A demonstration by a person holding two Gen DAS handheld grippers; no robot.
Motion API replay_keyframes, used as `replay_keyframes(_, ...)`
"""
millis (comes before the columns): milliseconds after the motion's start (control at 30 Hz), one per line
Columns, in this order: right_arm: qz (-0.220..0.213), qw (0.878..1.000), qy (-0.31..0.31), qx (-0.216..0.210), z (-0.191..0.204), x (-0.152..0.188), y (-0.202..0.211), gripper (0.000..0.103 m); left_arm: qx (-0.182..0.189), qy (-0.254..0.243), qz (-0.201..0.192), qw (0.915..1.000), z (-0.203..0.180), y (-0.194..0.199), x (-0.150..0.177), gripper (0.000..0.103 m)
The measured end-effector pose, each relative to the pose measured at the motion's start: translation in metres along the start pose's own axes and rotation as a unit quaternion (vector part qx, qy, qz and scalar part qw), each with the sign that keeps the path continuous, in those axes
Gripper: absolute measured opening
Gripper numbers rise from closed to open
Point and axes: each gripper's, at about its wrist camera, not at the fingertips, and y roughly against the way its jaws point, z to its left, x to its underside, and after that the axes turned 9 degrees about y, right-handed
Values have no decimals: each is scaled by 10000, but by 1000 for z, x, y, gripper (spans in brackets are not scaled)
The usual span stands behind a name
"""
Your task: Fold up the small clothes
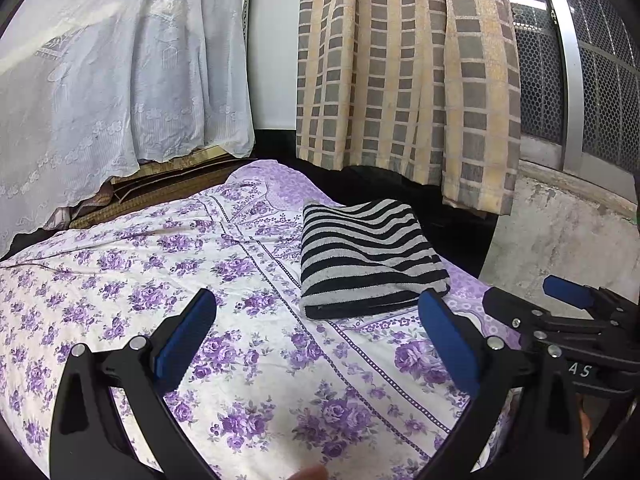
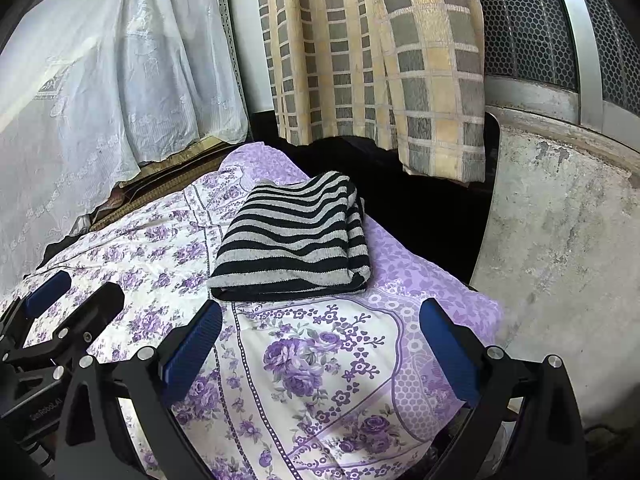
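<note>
Both my left gripper (image 1: 320,344) and right gripper (image 2: 324,352) hung spread apart, empty, over the floral sheet (image 1: 120,272); the folded striped garment (image 2: 292,240) lay at twelve o'clock.

Left tool (image 1: 318,338) and right tool (image 2: 320,344), both agape.

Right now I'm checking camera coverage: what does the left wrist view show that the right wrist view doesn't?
Only the left wrist view shows the right gripper from the side, at its right edge, and a fingertip at the bottom.

Only the right wrist view shows the left gripper from the side, at its left edge, and the sheet's round-cornered purple border.

Both show the folded striped cloth lying on the floral sheet, the checked curtain, the white lace cloth, and the mesh window. Each view's own gripper is open and empty.
</note>
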Motion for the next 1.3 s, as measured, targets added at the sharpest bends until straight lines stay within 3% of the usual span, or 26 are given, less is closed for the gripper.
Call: replay_keyframes(1300,11,10000,-38,-37,-3,-2,0,99,57,-11,-32,10000,-4,4,-3,98)
